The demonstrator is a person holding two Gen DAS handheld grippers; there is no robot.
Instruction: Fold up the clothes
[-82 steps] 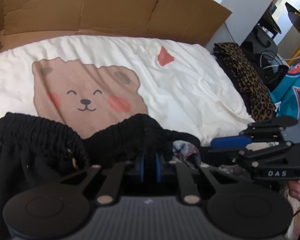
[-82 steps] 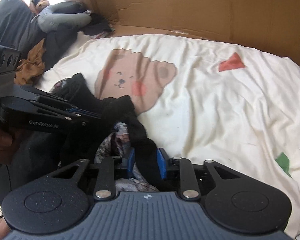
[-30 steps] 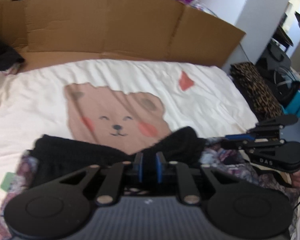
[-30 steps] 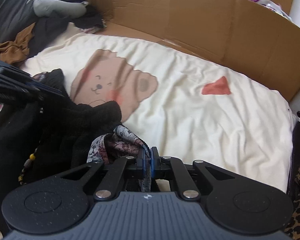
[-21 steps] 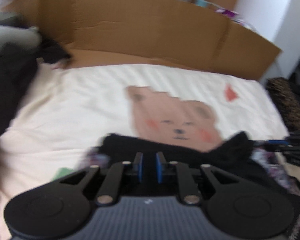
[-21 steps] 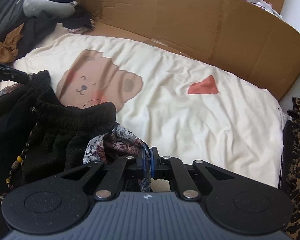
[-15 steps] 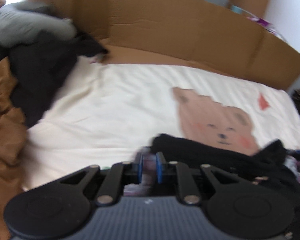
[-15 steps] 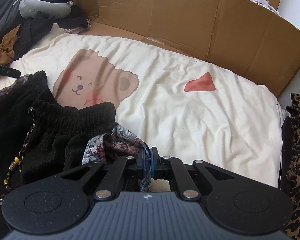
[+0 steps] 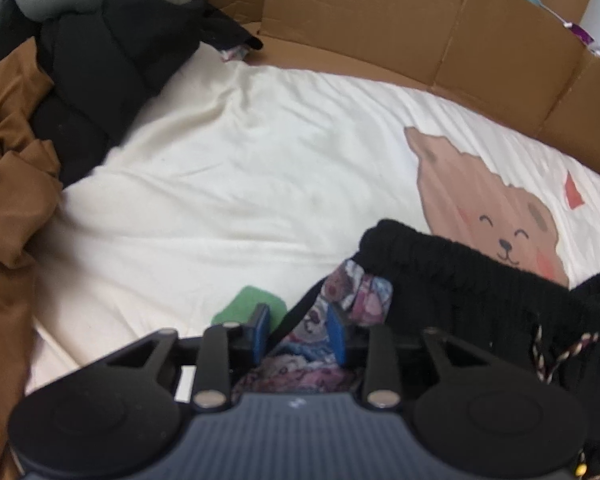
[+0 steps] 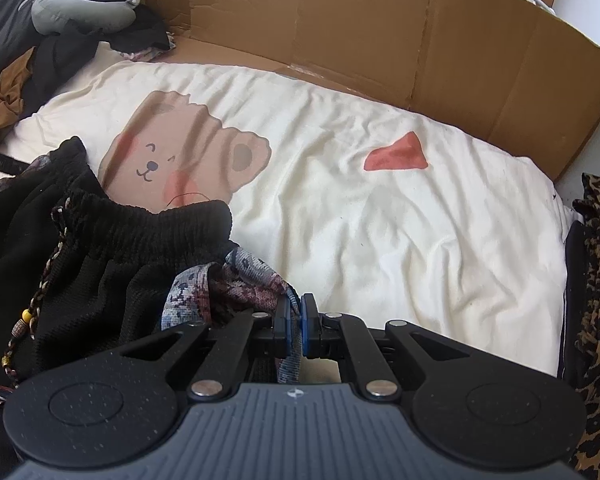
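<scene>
While lying on the bear sheet [image 10: 340,208], the black garment [image 10: 112,248] is being held.
Right gripper [image 10: 294,316] is pinching its patterned lining [image 10: 228,280]; left gripper [image 9: 300,326] is standing apart around it.

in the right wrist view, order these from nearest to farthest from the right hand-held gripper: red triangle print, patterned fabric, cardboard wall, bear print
From the right hand-held gripper:
1. Patterned fabric, pinched between its fingers.
2. Bear print, ahead to the left, and red triangle print, ahead to the right: too close to call.
3. Cardboard wall, along the far edge of the bed.
</scene>
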